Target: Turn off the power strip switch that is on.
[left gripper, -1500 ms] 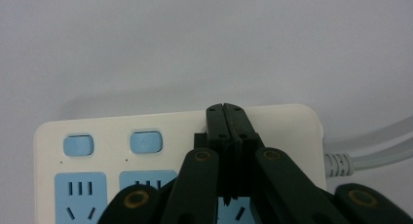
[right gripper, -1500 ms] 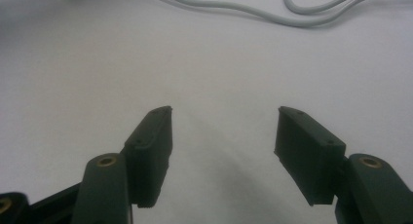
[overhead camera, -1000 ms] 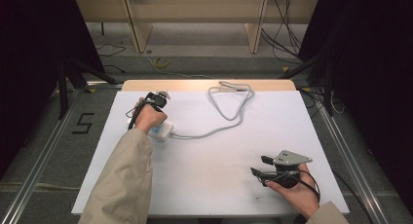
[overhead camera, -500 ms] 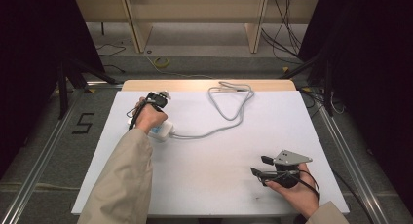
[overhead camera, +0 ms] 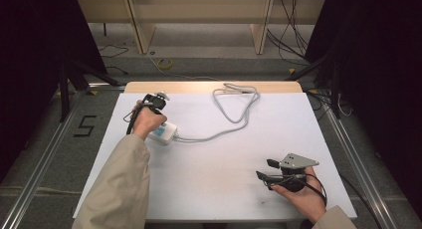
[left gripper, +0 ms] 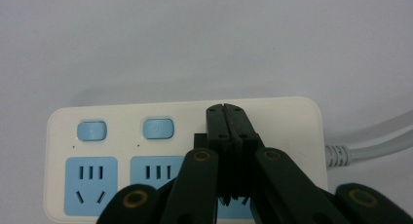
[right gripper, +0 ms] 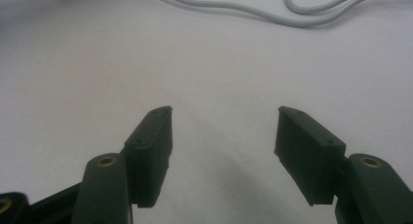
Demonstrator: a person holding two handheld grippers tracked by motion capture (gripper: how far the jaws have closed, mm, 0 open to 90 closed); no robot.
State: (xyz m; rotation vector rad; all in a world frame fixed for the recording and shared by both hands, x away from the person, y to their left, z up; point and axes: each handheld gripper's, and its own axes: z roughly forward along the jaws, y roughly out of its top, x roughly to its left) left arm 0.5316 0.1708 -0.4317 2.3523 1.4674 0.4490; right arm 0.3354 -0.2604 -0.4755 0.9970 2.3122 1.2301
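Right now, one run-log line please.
left gripper: shut, tips over white plastic power strip with blue sockets | right gripper: open, empty | grey cord: looped on white table

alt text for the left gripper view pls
The left tool, its two black jaws shut together with nothing between them, points down at a white power strip with pale blue switches and sockets. The strip lies on a white table, its grey cord leaving at the right.

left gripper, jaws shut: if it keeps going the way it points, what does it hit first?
Most likely the white power strip: the left gripper points down at its top face, right of the two blue switches. Whether it already touches is unclear.
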